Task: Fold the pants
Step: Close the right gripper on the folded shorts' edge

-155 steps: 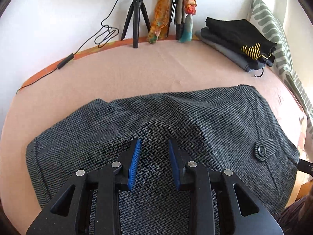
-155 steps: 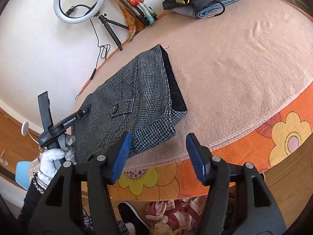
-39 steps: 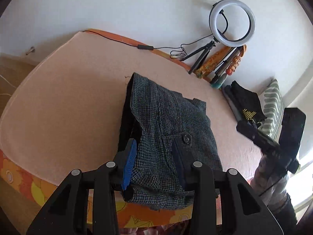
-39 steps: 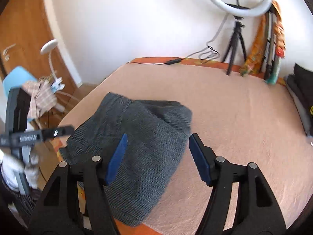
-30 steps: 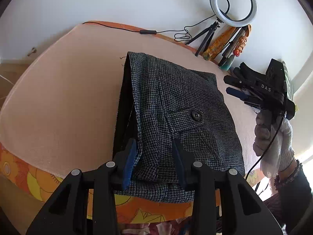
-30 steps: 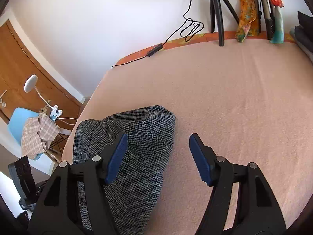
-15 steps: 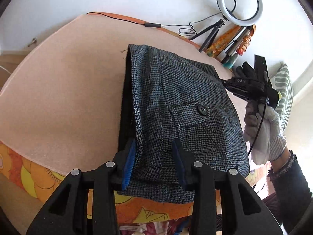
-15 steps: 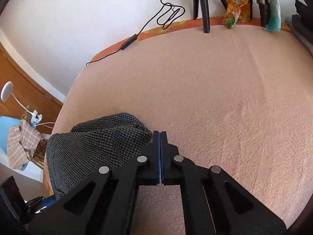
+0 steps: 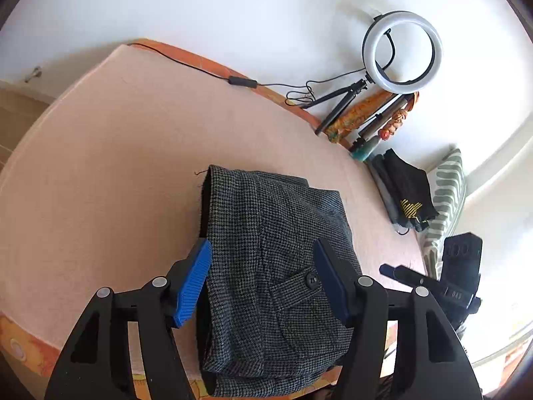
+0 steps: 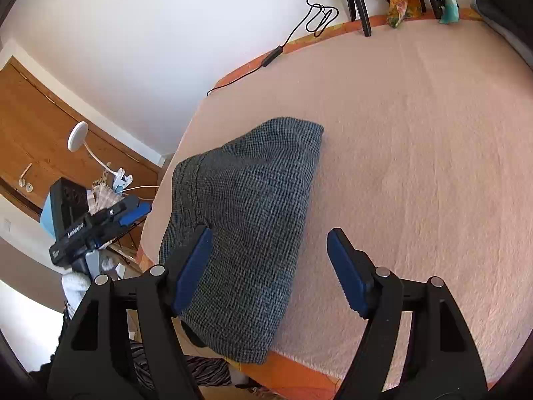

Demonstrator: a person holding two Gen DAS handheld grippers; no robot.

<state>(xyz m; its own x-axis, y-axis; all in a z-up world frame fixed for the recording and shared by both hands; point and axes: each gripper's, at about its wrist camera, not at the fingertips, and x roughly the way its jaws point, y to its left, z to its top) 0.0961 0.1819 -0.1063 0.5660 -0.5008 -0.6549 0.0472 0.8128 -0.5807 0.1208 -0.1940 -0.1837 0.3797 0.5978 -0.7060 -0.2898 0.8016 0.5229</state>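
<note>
The grey houndstooth pants (image 9: 266, 253) lie folded in a compact stack near the front edge of the peach blanket (image 9: 100, 173), button pocket on top. They also show in the right wrist view (image 10: 246, 220). My left gripper (image 9: 263, 283) is open and empty, raised above the near end of the stack. My right gripper (image 10: 269, 273) is open and empty, above the stack's right edge. The right gripper also shows at the right of the left wrist view (image 9: 429, 283), and the left gripper at the left of the right wrist view (image 10: 100, 220).
A ring light on a tripod (image 9: 401, 53) with its cable stands at the back wall. Folded dark clothes (image 9: 403, 193) and a striped pillow (image 9: 446, 196) lie at the far right. A wooden door and a lamp (image 10: 76, 140) are left of the bed.
Both grippers have opened and lifted away from the pants. The left was shut on the pants' near edge; the right was shut beside the stack.
</note>
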